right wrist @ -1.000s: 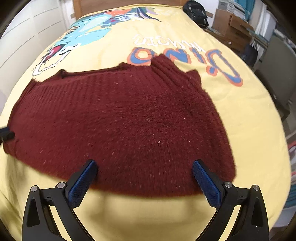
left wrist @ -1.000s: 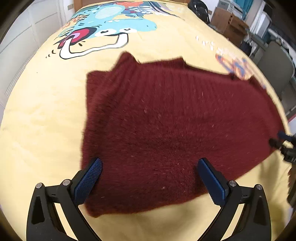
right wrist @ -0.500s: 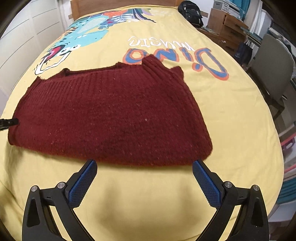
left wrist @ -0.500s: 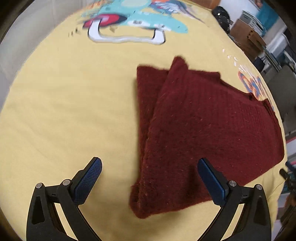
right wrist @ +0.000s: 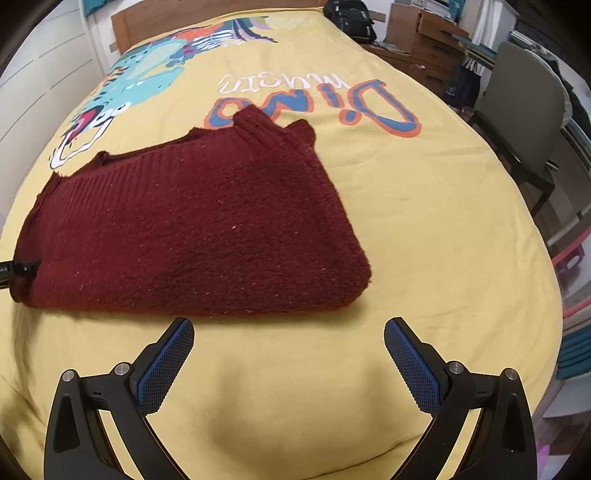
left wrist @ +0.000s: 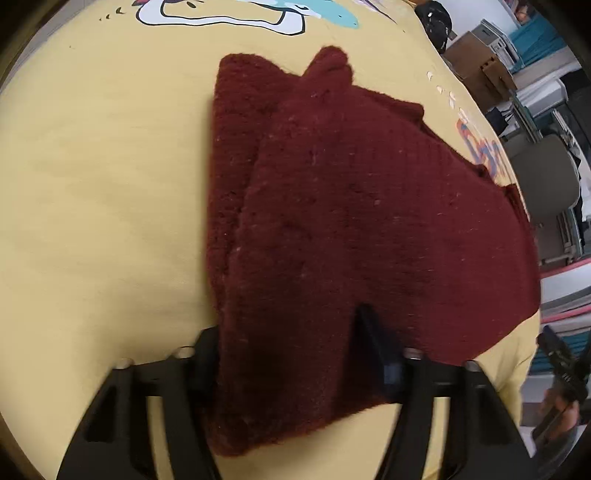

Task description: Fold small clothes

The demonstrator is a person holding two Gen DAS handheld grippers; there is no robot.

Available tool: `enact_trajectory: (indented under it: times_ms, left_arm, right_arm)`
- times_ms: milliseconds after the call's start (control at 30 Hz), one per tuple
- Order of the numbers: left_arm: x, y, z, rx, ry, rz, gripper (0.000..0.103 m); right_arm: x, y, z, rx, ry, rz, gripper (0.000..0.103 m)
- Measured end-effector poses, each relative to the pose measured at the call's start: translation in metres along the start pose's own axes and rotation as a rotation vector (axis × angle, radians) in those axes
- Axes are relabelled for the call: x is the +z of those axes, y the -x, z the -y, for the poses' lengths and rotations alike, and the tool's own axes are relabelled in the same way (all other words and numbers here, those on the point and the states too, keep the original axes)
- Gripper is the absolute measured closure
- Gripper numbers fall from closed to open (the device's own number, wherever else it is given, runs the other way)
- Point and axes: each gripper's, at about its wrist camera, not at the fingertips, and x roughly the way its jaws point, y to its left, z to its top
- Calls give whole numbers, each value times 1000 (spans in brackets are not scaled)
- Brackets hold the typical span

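A maroon knit sweater (right wrist: 192, 229) lies folded on the yellow dinosaur bed cover (right wrist: 424, 229). In the left wrist view the near left corner of the sweater (left wrist: 351, 229) fills the gap of my left gripper (left wrist: 288, 332). Its jaws are closing, and the knit bunches against both fingers and covers the left pad. The tip of that gripper shows at the sweater's left end (right wrist: 18, 269) in the right wrist view. My right gripper (right wrist: 290, 326) stands open over bare cover just in front of the sweater's near edge, holding nothing.
A wooden headboard (right wrist: 207, 14) and a black bag (right wrist: 351, 22) are at the bed's far end. Cardboard boxes (right wrist: 424, 40) and a grey chair (right wrist: 524, 110) stand along the right side. White wall panels (right wrist: 44, 74) run along the left.
My left gripper has come down onto the sweater's near left corner and its jaws have narrowed around the knit. My right gripper has drawn back, off the sweater's near edge.
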Motion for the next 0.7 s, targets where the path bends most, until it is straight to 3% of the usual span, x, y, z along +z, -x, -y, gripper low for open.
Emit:
enact_trajectory:
  times_ms: [100,200,433,533,700]
  left_arm:
    - [2,10,6,-31,19,1,71]
    - [5,24,21,-13,8,22,73]
    - [24,60,68,-61,-24,66,74]
    - [34,69,99,-98,-42,76,74]
    - [56,64,164,-76,-119,82,76]
  right_arm:
    - [-1,2,3,7,-10,5,0]
    - [0,4,6,13,-13,9,0]
    - [7,15,19,19,-46,30,0]
    - [12,23,29,34,-65,55,0]
    - [20,36,49,44,-98,95,0]
